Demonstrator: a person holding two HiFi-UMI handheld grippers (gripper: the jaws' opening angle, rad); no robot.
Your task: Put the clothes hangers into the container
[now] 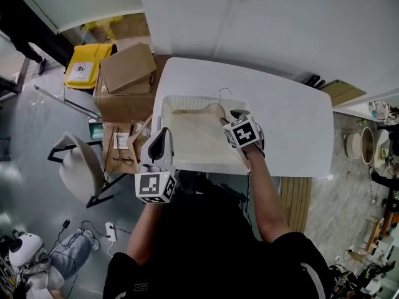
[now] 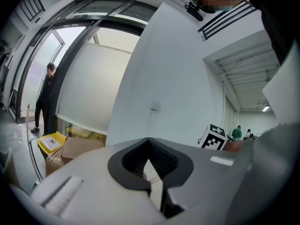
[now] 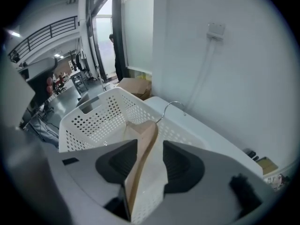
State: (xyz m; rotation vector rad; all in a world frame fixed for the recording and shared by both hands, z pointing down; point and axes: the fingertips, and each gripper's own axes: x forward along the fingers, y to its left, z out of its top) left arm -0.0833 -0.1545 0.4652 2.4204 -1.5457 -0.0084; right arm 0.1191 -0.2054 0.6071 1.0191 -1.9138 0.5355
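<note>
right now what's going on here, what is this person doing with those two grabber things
A person stands at a white table with a gripper in each hand. The right gripper is clamped on a wooden hanger and holds it in a white basket, with the metal hook sticking up by the far wall. The hanger is not yet let go. The left gripper sits by the basket's near left corner, jaws almost together with nothing between them.
</note>
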